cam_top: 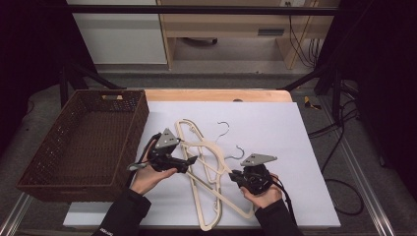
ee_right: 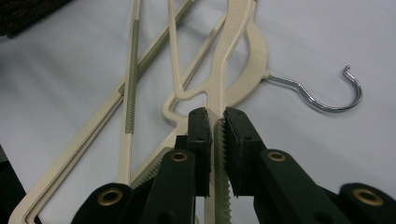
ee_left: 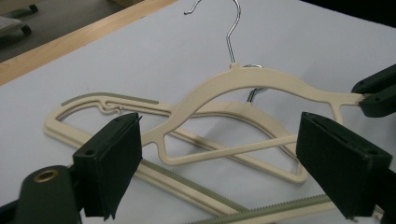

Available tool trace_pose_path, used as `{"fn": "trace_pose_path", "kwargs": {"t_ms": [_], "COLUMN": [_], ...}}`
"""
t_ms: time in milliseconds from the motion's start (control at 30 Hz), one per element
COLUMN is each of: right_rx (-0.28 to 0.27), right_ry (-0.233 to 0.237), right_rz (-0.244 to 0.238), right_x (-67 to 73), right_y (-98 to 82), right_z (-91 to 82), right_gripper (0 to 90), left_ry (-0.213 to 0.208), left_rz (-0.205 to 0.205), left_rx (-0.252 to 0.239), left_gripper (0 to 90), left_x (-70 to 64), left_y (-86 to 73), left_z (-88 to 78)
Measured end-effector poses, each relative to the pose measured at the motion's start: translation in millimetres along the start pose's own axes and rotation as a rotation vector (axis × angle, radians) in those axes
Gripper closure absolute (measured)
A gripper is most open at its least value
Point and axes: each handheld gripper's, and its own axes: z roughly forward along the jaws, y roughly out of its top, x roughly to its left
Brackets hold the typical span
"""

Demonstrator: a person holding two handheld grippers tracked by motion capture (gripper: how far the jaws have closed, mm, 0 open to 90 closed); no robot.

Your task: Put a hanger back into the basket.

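Brown wicker basket (cam_top: 83, 142) at left edge of white board (cam_top: 290, 147), clear of everything else.
Cream hanger (ee_left: 261, 84) lifted at one end, pinched tight in right gripper (ee_right: 214, 119); left gripper (ee_left: 219, 154) spread wide just short of its other shoulder, gripping nothing. Slim, pale plastic, chrome hook (ee_right: 327, 95); two more hangers (cam_top: 196, 142) crossed flat beneath, ribbed grey strips along bars.

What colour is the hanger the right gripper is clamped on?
Cream, with a duller olive-grey ribbed strip. The hanger shows best in the right gripper view, between the right gripper jaws.
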Motion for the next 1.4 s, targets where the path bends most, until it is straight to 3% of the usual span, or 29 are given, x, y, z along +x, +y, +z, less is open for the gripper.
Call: {"fn": "trace_pose_path", "kwargs": {"t_ms": [200,333,500,700,733,767,900,1200,1400], "right_rx": [0.002,0.004,0.003,0.006,0.007,0.008,0.007,0.014,-0.037], "right_ry": [0.008,0.007,0.011,0.016,0.017,0.018,0.023,0.087,0.138], "right_rz": [-0.006,-0.007,-0.012,-0.018,-0.016,-0.016,-0.015,-0.025,-0.01], "right_x": [-0.8,-0.5,-0.5,-0.6,-0.4,-0.5,-0.3,-3.2,-3.0], "right_y": [0.1,0.1,0.2,0.3,0.2,0.2,0.3,0.6,3.4], "right_z": [-0.1,-0.1,-1.0,-1.5,-1.4,-1.4,-1.6,-2.9,-6.7], "right_gripper": [81.3,81.4,81.4,81.4,81.4,81.4,81.4,81.0,69.8], "left_ry": [0.033,0.03,0.029,0.023,0.023,0.028,0.046,0.102,0.131], "left_rz": [0.042,0.06,0.127,0.166,0.166,0.196,0.229,0.331,0.38], "left_rx": [0.05,0.1,0.143,0.17,0.17,0.182,0.177,0.165,0.137], "left_gripper": [23.2,29.3,37.2,51.4,55.0,57.1,60.0,65.3,69.8], "left_x": [8.4,11.6,10.7,15.2,15.2,14.1,10.5,-0.9,-11.0], "left_y": [5.7,7.6,10.2,8.1,8.1,7.7,7.8,3.4,-6.5], "left_z": [31.0,47.6,61.0,69.6,69.6,69.1,65.2,42.7,18.5]}}
